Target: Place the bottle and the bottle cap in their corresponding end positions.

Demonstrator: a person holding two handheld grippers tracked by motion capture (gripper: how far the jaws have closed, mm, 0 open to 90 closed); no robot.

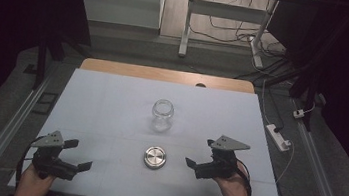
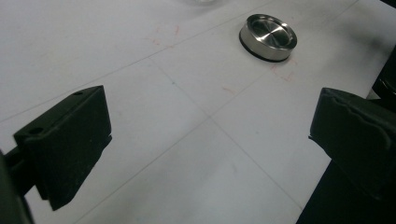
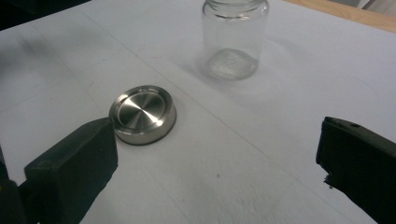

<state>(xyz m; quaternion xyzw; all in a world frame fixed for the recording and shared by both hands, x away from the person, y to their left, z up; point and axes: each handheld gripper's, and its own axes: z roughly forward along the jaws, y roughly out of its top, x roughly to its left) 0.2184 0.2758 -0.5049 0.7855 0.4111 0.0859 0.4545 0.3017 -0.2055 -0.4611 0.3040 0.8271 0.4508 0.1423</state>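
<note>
Dim floor, trailing cables and a desk frame surround the white-covered table (image 1: 112, 95), which the high view shows with a clear glass jar (image 1: 162, 114) standing upright and open-mouthed at its middle and a round brushed-metal lid (image 1: 155, 157) lying flat nearer the person. That lid sits between the two tools: to the right of the left hand-held gripper (image 1: 81, 155) and just left of the right hand-held gripper (image 1: 198, 155), both spread and empty, probably poised so either can reach it. From the left hand-held gripper view, the lid (image 2: 268, 36) lies ahead and to the right of the wide-apart matte black jaws, well clear of them, its dark rim band resting on the smooth sheet. From the right hand-held gripper view, the lid (image 3: 143, 114) lies close ahead by the left jaw, its top ringed with fine concentric marks, and the jar (image 3: 233, 37) stands farther ahead, thick-walled and seemingly empty.
</note>
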